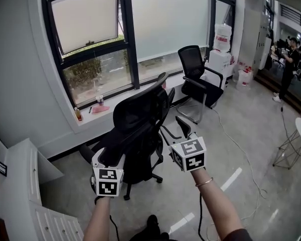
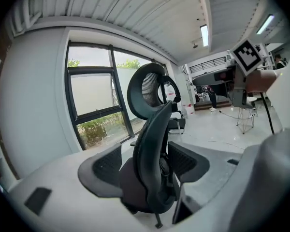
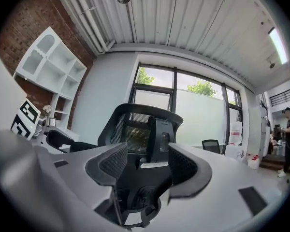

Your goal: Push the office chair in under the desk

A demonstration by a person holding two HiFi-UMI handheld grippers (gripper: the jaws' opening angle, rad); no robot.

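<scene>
**While both grippers hang wide open, the office chair (image 1: 138, 119) sits right in front of them**

Since the head view looks down, it's the only one showing the chair just ahead of and between the left gripper (image 1: 109, 165) and the right gripper (image 1: 188, 152). A second chair (image 1: 198, 77) stands well beyond the right one. Past that is a water jug (image 1: 222, 36) on a white dispenser (image 1: 218, 64); I can't tell how full the jug is.

Left gripper view: jaws spread wide, nothing pinched, with the chair back edge-on in the gap ahead.

Right gripper view: jaws also apart and empty, looking square at the back of the chair. Only this view shows the white shelf unit (image 3: 50, 66) off to its left, and its contents are too small to make out.

Count: two chairs, two grippers, one jug.
</scene>
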